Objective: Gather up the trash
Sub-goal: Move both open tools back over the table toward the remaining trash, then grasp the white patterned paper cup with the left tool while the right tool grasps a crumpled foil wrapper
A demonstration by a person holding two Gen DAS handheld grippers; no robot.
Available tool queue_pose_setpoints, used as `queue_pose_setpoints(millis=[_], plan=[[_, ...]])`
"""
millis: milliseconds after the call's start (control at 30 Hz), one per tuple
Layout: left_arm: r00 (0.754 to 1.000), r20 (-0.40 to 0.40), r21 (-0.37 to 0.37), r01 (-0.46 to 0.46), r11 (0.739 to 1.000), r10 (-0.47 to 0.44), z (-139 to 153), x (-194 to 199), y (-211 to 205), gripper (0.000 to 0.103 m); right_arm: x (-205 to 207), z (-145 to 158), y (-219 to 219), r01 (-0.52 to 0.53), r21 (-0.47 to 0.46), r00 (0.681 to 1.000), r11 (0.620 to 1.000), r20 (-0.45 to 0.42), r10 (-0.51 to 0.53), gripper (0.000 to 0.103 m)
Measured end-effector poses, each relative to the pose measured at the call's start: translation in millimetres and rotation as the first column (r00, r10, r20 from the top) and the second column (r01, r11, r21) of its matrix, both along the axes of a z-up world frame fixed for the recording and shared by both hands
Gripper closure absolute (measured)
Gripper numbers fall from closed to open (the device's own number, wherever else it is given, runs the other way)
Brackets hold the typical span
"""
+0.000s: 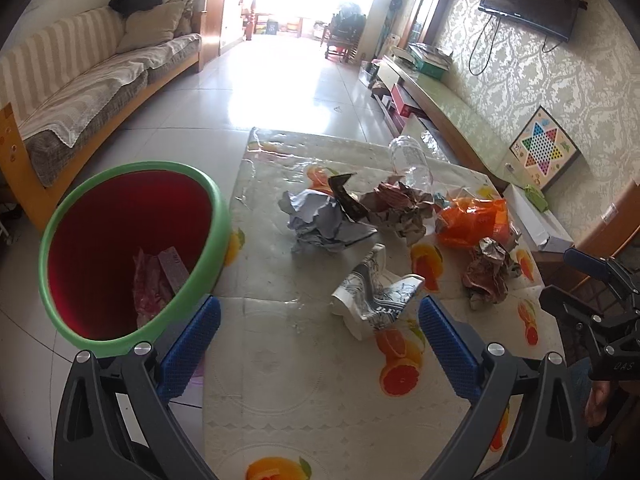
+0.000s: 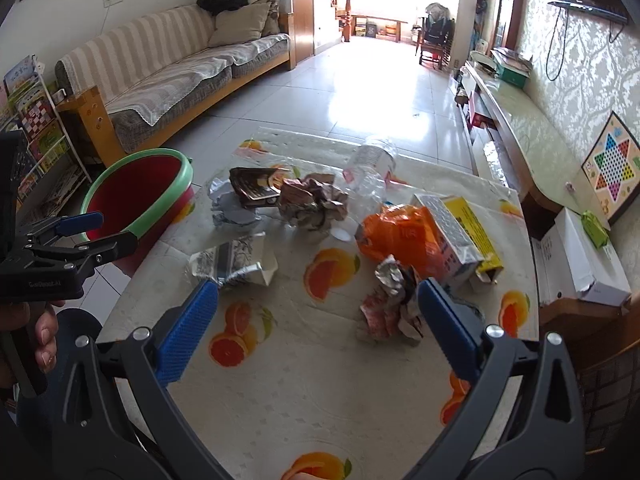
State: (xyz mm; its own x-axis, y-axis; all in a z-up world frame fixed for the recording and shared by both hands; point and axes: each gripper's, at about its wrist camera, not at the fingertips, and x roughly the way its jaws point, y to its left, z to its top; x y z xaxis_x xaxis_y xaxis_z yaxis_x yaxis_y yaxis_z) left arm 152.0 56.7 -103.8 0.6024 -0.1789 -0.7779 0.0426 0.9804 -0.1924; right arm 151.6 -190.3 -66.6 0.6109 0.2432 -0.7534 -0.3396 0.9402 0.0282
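Trash lies across a table with an orange-print cloth [image 1: 280,360] [image 2: 300,380]. A squashed white printed carton [image 1: 376,298] [image 2: 234,262] lies nearest my left gripper [image 1: 320,316], which stands open and empty just short of it. My right gripper [image 2: 316,300] is open too, with a crumpled foil wrapper [image 2: 394,304] [image 1: 488,276] just ahead of its right finger. Farther back are grey crumpled paper [image 1: 320,220] [image 2: 230,206], a brown paper wad [image 1: 400,204] [image 2: 314,200], an orange bag [image 1: 472,218] [image 2: 396,234], a clear bottle [image 1: 412,160] [image 2: 372,168] and a yellow box [image 2: 468,232]. The red bin with a green rim [image 1: 132,248] [image 2: 140,192] stands left of the table.
A sofa [image 1: 80,88] lines the left wall and a low cabinet [image 1: 460,120] the right. A white box [image 2: 588,264] sits beside the table's right edge. A bookshelf [image 2: 36,128] stands behind the bin. Tiled floor stretches away beyond the table.
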Motion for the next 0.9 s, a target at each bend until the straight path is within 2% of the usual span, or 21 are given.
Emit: queue_pose_setpoints(millis=[167,300,367,467,600,667,767,833,900], plan=[[0.994,-0.056,0.036,0.091,0.995,-0.089,-20.5,16.1,-38.6,0.008,-13.4,-17.5,-38.2,0.061,0.014,0.997,0.998,-0.043,-0.06,0.005],[0.98,-0.097,0.103,0.182,0.978,-0.172,-35.6,32.3,-63.5,0.008,-24.8,-30.5,-62.5,0.103,0.026,0.993,0.994,-0.069,-0.101,0.005],[0.972,-0.124,0.162,0.22,0.962,-0.201,-43.9,41.4,-72.9,0.008,-28.6,-34.9,-72.1,0.121,0.031,0.99,0.992,-0.077,-0.118,0.005],[0.961,-0.161,0.222,0.256,0.941,-0.223,-53.8,54.7,-79.6,0.008,-32.7,-39.6,-84.1,0.149,0.042,0.986,0.988,-0.087,-0.145,0.005],[0.958,-0.18,0.256,0.263,0.93,-0.222,-59.8,66.4,-81.3,0.009,-34.1,-42.2,-98.0,0.184,0.055,0.98,0.981,-0.09,-0.179,0.005],[0.956,-0.191,0.238,0.265,0.934,-0.223,-62.0,71.6,-82.4,0.013,-34.2,-43.6,-105.0,0.2,0.067,0.976,0.977,-0.097,-0.193,0.005],[0.95,-0.222,0.219,0.268,0.938,-0.219,-67.9,75.2,-80.9,0.029,-32.7,-46.4,-111.1,0.212,0.069,0.974,0.975,-0.101,-0.205,0.005],[0.947,-0.237,0.222,0.268,0.937,-0.215,-71.5,74.5,-79.5,0.047,-31.7,-47.4,-113.5,0.215,0.071,0.973,0.974,-0.101,-0.208,0.005],[0.948,-0.235,0.218,0.265,0.939,-0.213,-73.0,73.0,-79.9,0.049,-29.7,-46.8,-114.5,0.215,0.07,0.973,0.974,-0.1,-0.208,0.005]])
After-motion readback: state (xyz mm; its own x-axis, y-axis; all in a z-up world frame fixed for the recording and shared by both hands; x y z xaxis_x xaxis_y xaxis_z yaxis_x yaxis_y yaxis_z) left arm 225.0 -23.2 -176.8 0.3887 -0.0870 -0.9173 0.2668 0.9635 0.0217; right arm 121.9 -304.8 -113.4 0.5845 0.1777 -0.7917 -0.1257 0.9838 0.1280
